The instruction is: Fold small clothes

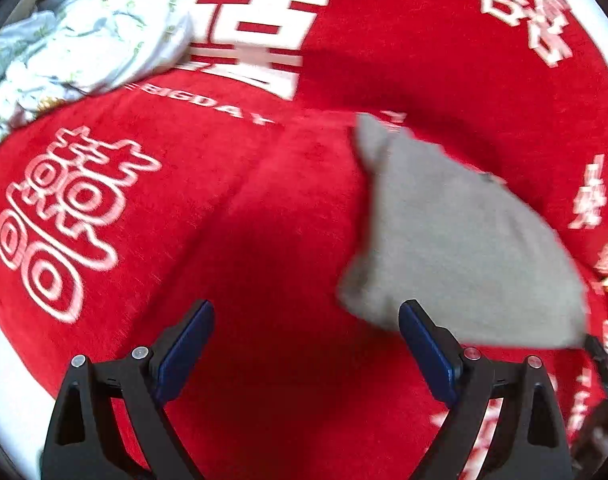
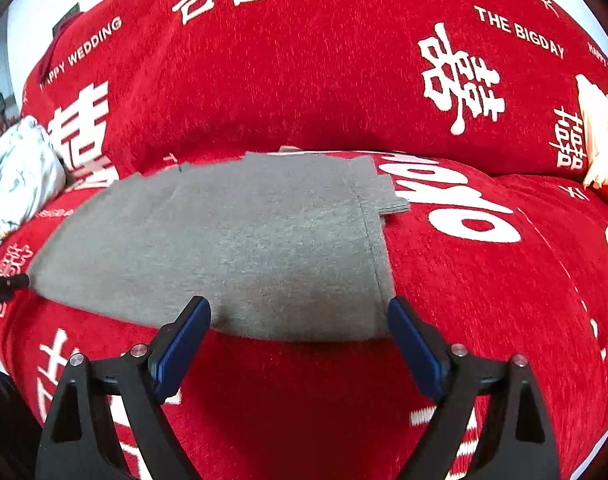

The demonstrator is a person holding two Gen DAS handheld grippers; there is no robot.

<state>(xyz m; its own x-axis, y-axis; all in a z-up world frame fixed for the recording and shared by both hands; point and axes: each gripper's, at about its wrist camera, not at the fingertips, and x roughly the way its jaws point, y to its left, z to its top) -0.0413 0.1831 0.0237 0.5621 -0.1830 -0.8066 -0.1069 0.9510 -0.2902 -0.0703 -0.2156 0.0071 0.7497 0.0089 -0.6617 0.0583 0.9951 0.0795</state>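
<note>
A small grey garment (image 2: 244, 240) lies folded flat on the red sofa cover (image 2: 483, 280); it also shows in the left wrist view (image 1: 455, 248), ahead and to the right. My left gripper (image 1: 305, 312) is open and empty over bare red fabric, left of the garment's near edge. My right gripper (image 2: 300, 308) is open and empty, its fingers (image 2: 184, 340) just short of the garment's near edge. The tip of the other gripper (image 2: 4, 282) shows at the garment's left corner.
A crumpled white floral cloth (image 1: 84, 40) lies at the far left, also in the right wrist view (image 2: 20, 176). The red backrest cushion (image 2: 304, 72) rises behind the garment. A cream-coloured object (image 2: 601, 140) sits at the right.
</note>
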